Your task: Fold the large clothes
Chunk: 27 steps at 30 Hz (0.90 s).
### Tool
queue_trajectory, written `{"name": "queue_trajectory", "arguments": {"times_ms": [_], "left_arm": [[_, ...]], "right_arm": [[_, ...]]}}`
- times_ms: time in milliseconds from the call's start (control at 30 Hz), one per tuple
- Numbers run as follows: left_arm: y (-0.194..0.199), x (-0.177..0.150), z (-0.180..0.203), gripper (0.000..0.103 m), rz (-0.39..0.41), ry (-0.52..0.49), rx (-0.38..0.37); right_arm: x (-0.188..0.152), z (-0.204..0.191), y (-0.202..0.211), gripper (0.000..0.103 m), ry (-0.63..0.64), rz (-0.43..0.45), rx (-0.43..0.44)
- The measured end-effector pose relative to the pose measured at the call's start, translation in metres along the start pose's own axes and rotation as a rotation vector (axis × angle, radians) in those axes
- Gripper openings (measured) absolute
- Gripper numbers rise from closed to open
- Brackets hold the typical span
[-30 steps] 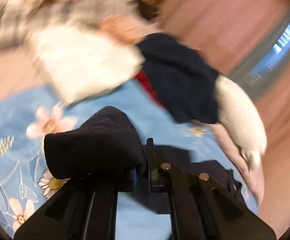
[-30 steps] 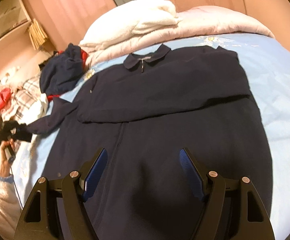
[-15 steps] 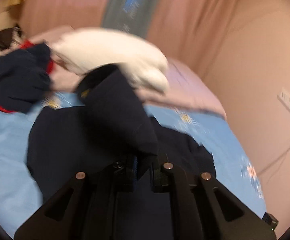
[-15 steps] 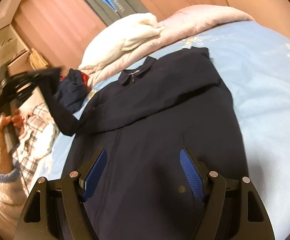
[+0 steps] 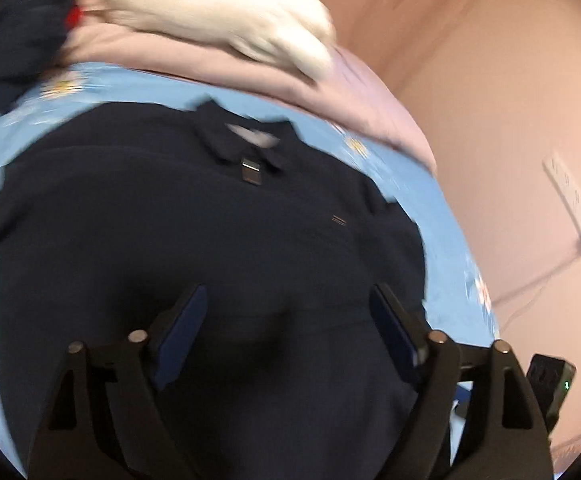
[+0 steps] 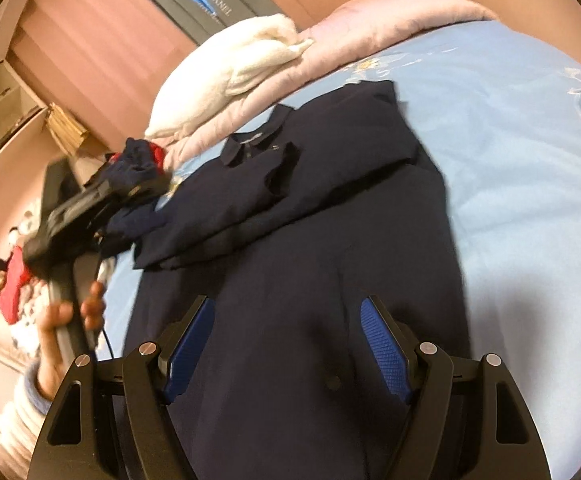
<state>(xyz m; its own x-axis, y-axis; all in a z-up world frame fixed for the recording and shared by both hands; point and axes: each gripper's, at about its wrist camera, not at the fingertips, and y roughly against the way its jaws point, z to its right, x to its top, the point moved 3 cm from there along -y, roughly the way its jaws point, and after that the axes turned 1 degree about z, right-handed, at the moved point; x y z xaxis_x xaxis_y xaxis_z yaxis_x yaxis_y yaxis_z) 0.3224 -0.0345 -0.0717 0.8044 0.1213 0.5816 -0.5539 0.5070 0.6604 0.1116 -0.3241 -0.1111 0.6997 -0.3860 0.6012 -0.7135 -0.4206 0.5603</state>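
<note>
far left, right wrist view: a person's hand [image 6: 70, 320] grips the handle of the left gripper [image 6: 130, 188], pale fluffy sleeve [image 6: 14, 420] below it
left gripper, own view: left gripper [image 5: 286, 320] released, jaws have just been opening, blue pads [image 5: 178, 340] wide apart, nothing between them, dark cloth only beneath
clothes heap: navy and red bundle [image 6: 138, 164] on the bed's left edge, plaid and red items [image 6: 14, 284] further left, blurred
jacket: navy jacket [image 6: 310, 260] lies flat on the bed, collar [image 6: 258, 140] toward the pillows, both sleeves folded across the chest, left sleeve cuff [image 6: 282, 168] resting just below the collar
jacket, left wrist view: navy jacket [image 5: 170, 220] fills the centre, collar [image 5: 246, 140] up top, silver zip pull [image 5: 251, 171] just under it, picture motion-blurred
right gripper: right gripper [image 6: 288, 344] released, blue pads [image 6: 382, 348] apart, hovering over the jacket's lower body, no cloth between the pads
bed: light blue floral sheet [image 6: 530, 160], bare to the right of the jacket
pillows: white fluffy blanket [image 6: 230, 68] on a pink quilt [image 6: 370, 24] at the head of the bed
far right, left wrist view: pink wall, white power strip [image 5: 570, 196] with a cable [image 5: 530, 292] hanging
</note>
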Motion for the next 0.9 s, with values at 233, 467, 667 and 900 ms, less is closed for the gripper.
{"name": "queue_trajectory", "arguments": {"times_ms": [233,467,667,900], "left_arm": [[0.036,-0.007,-0.13,0.086,0.03,0.364,-0.053],[0.021,-0.003,-0.171,0.086,0.031,0.535,-0.181],[0.004,0.029,-0.177,0.081,0.104,0.561,-0.136],[-0.005,0.033,-0.192,0.05,0.097,0.507,0.056]], "right_arm": [[0.048,-0.024,-0.061,0.076,-0.021,-0.03,0.063],[0.08,-0.024,-0.126,0.076,-0.06,-0.025,-0.079],[0.075,-0.03,-0.15,0.01,-0.004,-0.075,-0.137],[0.084,-0.016,-0.115,0.004,0.005,0.039,-0.141]]}}
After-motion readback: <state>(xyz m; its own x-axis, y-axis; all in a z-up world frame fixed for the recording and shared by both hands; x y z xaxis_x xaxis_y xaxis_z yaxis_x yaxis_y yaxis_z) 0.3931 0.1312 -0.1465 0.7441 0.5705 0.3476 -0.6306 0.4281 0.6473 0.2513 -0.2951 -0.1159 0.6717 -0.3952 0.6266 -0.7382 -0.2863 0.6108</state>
